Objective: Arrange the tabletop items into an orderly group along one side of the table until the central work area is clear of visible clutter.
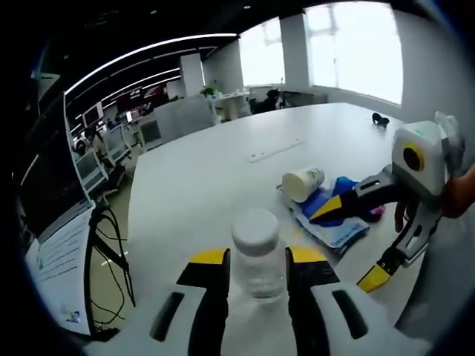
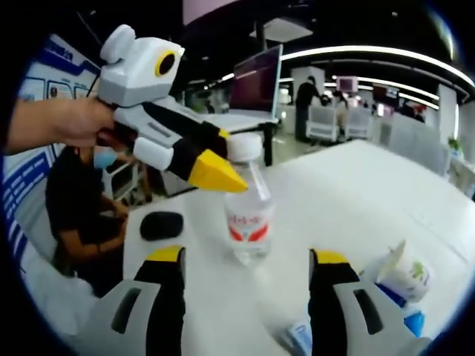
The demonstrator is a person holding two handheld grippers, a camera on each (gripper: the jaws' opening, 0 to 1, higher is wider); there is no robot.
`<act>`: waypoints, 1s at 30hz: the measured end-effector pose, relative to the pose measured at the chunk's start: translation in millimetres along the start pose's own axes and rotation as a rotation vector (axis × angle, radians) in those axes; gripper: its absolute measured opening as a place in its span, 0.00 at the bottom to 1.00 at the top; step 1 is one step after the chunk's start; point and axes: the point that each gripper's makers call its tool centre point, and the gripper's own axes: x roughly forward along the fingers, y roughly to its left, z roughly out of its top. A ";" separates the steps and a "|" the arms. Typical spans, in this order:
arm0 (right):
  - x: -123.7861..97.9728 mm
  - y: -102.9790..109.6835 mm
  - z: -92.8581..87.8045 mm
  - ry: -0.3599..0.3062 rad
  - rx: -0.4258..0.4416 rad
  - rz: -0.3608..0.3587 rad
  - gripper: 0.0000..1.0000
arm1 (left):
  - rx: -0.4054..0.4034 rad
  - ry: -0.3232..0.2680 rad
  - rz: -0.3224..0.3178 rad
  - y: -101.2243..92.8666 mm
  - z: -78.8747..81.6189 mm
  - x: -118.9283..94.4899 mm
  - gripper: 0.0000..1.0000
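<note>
Clear bottle [image 1: 257,254] between left hand-held gripper [image 1: 256,268] jaws.

It was an open-plan office. Long strip lights [image 1: 141,55] ran across a dark ceiling above rows of desks with office chairs [image 1: 89,167]. A large white table [image 1: 223,170] stood near bright windows [image 1: 356,44], and a laptop [image 2: 256,81] sat on a desk with people behind.

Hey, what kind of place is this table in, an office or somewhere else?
Most likely an open-plan office. A large white table stands among rows of desks and chairs, an open laptop sits at the table's edge, and long strip lights run across a dark ceiling.
</note>
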 end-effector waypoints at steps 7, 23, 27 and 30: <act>6.1 3.7 2.8 0.003 -0.016 0.021 0.64 | 0.013 0.032 0.035 6.8 -11.3 -1.2 0.31; 1.2 -2.1 -8.8 0.015 0.015 0.007 0.64 | 0.058 0.128 0.093 20.5 -38.7 -0.1 0.26; -2.5 -4.6 -12.0 0.017 0.027 -0.002 0.64 | 0.032 0.144 0.122 29.7 -42.9 -1.0 0.24; -6.2 -5.7 -11.8 0.015 0.028 -0.009 0.64 | -0.009 0.152 0.152 37.9 -46.5 -3.0 0.21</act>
